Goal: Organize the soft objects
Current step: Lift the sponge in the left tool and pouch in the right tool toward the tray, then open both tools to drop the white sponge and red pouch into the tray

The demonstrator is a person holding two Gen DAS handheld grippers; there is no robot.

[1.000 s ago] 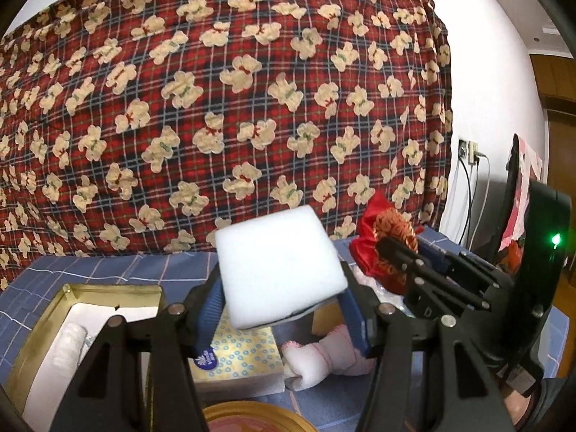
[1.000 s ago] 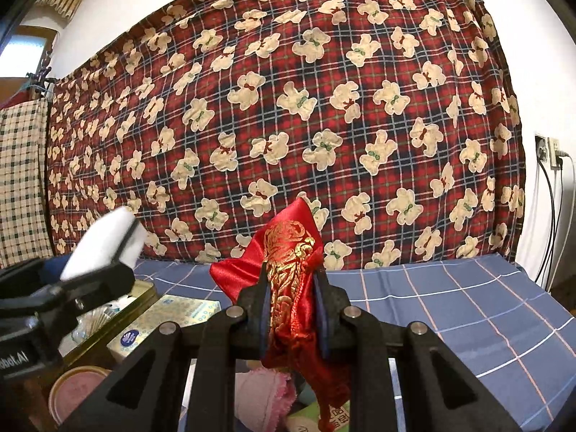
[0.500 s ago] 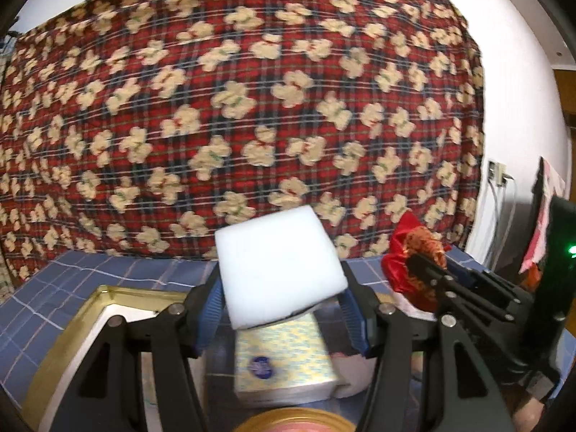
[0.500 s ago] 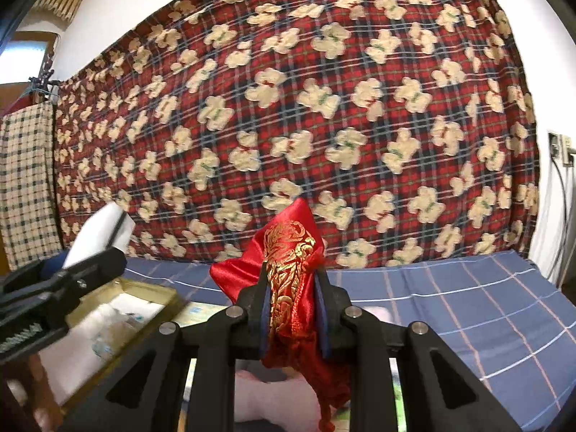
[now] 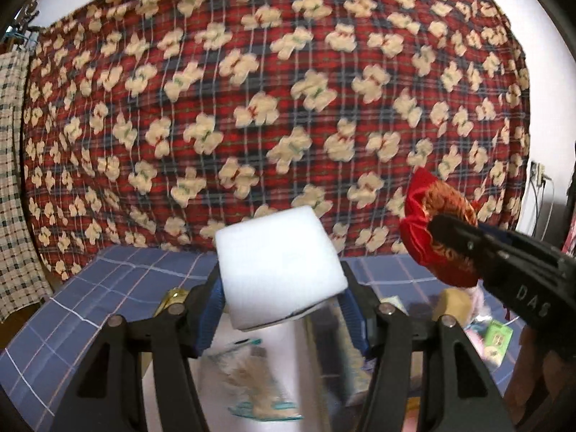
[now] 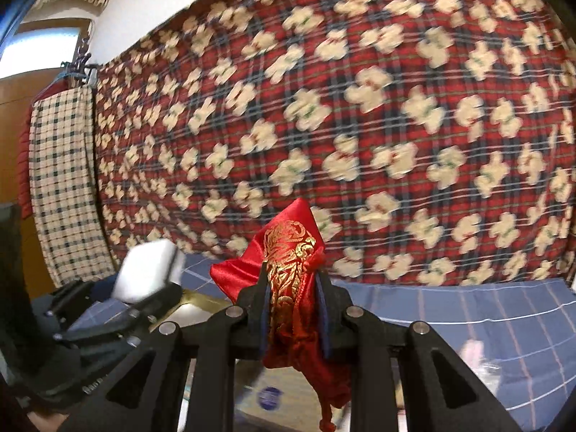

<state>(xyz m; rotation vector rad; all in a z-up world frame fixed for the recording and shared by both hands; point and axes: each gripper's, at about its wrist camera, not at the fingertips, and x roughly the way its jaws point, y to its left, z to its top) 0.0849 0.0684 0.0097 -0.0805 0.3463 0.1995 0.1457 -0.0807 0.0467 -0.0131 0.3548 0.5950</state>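
While both loads hung above the gold tray [image 5: 172, 295], the left gripper [image 5: 284, 288] clamped a white foam block [image 5: 277, 262] and the right gripper [image 6: 293, 309] pinched a red pouch [image 6: 288, 252] (tassel dangling). Best lowered well inside the tray's rim before release.

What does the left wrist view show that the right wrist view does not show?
Only the left wrist view: a blurred packet in the open tin below the left tool. Only the right wrist view: a checked cloth hanging at the left. Both: the white foam block, the red pouch in the right tool, the plaid bear curtain.
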